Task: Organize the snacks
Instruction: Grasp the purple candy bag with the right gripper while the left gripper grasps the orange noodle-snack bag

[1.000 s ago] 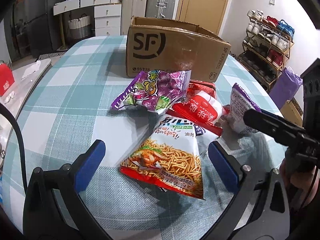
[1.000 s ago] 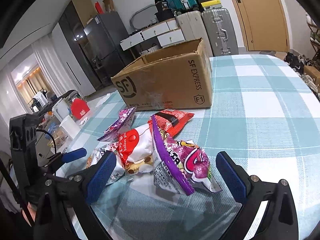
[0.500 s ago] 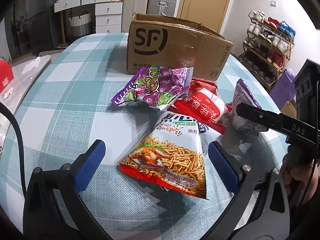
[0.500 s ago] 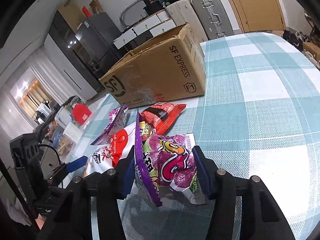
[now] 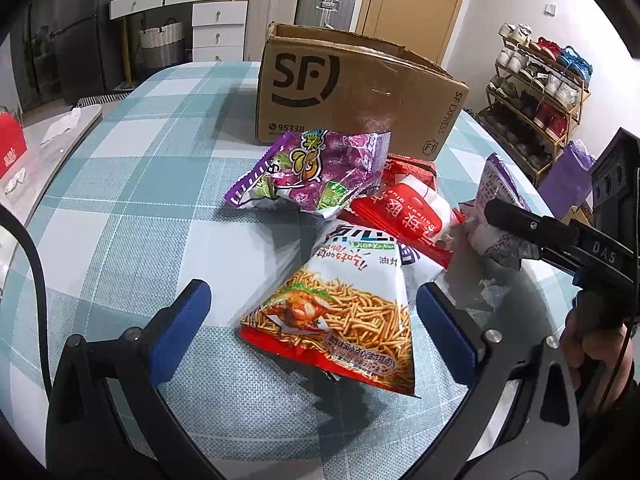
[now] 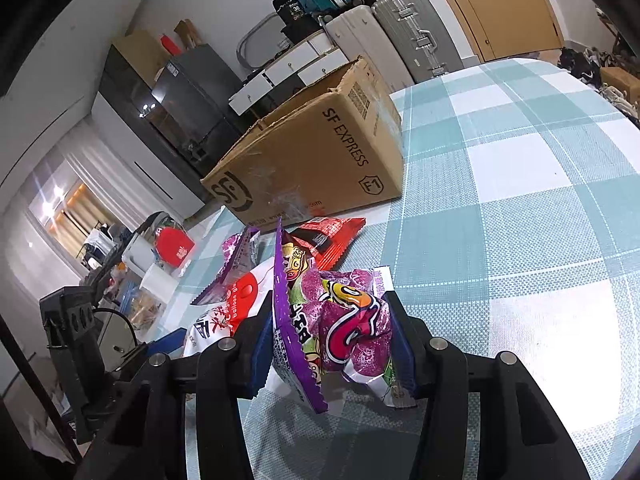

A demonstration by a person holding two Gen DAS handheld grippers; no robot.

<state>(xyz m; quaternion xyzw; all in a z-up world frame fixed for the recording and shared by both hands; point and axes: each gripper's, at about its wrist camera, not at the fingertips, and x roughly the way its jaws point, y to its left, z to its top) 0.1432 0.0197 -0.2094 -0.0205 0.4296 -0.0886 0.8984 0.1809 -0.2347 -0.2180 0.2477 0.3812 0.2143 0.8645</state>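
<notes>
- Right hand-held gripper [image 6: 332, 344] clamped on a purple snack bag [image 6: 340, 328], jaws just closed onto it.
- Left hand-held gripper [image 5: 312, 324] wide open, empty, straddling the noodle snack bag [image 5: 344, 312] on the bench [image 5: 120, 200].

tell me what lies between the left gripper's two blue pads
The noodle snack bag lies on the tablecloth between the left gripper's open pads, untouched; the left wrist view shows it.

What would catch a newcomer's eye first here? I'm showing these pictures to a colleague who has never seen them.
The right gripper clamps a crinkled purple snack bag close to the lens. Behind it, a brown SF Express box stands open on the teal checked tablecloth. A noodle-snack bag lies between the open left gripper fingers.
</notes>
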